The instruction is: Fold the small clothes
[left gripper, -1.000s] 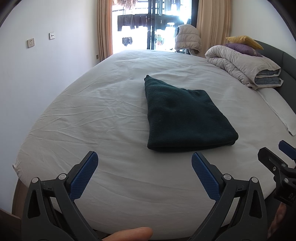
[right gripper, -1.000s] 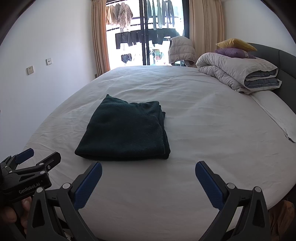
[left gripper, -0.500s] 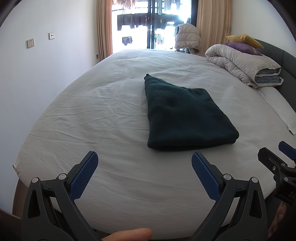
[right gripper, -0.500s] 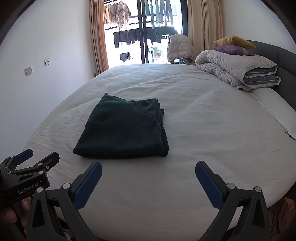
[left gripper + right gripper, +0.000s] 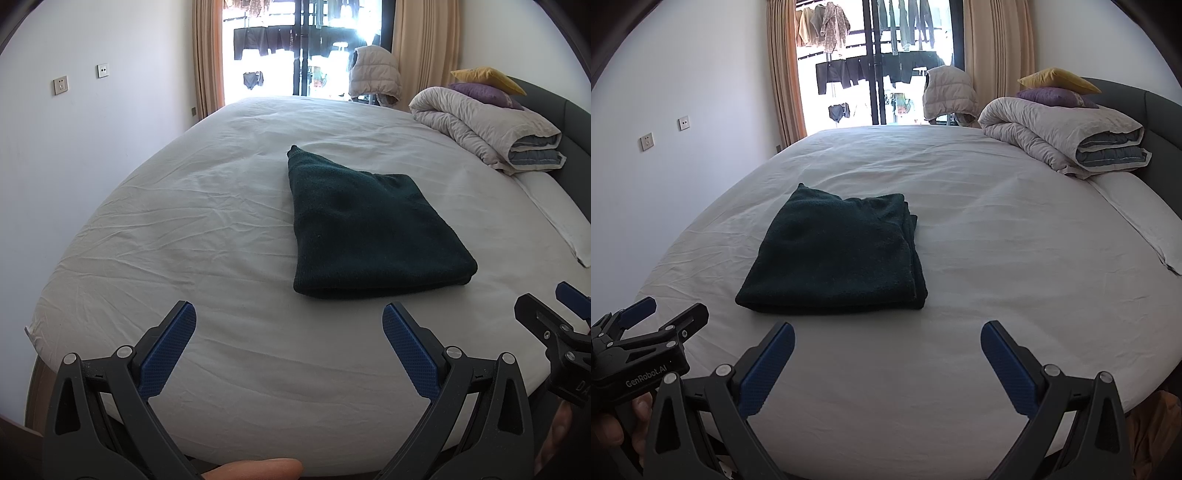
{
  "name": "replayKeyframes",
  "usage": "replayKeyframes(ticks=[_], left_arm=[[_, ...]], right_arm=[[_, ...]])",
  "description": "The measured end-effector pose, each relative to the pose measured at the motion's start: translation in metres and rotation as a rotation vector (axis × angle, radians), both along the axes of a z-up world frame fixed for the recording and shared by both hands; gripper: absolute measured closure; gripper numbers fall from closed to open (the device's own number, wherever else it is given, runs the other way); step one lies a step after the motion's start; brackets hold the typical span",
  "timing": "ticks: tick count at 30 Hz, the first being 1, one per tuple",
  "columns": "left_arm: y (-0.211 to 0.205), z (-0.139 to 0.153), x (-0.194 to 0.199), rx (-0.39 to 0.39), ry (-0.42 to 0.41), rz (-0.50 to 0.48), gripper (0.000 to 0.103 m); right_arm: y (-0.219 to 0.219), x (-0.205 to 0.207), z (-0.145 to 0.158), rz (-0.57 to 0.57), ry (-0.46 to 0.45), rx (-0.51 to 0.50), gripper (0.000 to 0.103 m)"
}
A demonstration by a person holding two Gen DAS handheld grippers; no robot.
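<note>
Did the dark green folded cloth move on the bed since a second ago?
No. The dark green folded cloth lies on the same spot of the white sheet, still squarely short of the rolled duvet; only the camera shifted slightly.

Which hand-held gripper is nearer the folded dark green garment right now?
Roughly equal. The left hand-held gripper sits before the garment's near-left corner; the right hand-held gripper sits before its near-right corner. Both are open, touching nothing.

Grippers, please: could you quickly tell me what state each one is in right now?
Left gripper: open, holding nothing, short of the folded dark green garment.
Right gripper: open, holding nothing.
</note>
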State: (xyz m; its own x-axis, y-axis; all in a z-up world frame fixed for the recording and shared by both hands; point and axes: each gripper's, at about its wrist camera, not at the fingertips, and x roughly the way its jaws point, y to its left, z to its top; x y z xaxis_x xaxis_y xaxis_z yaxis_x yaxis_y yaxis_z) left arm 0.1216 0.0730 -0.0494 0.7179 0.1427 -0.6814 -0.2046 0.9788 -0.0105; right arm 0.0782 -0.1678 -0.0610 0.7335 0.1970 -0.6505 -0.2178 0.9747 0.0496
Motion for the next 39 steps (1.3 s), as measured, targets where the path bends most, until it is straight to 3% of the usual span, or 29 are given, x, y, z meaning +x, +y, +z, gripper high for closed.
replayKeyframes(ticks=[39], left_arm=[[-0.002, -0.011, -0.001, 0.0, 0.01, 0.0, 0.0]], right_arm=[[0.001, 0.0, -0.008, -0.01, 0.018, 0.013, 0.0]])
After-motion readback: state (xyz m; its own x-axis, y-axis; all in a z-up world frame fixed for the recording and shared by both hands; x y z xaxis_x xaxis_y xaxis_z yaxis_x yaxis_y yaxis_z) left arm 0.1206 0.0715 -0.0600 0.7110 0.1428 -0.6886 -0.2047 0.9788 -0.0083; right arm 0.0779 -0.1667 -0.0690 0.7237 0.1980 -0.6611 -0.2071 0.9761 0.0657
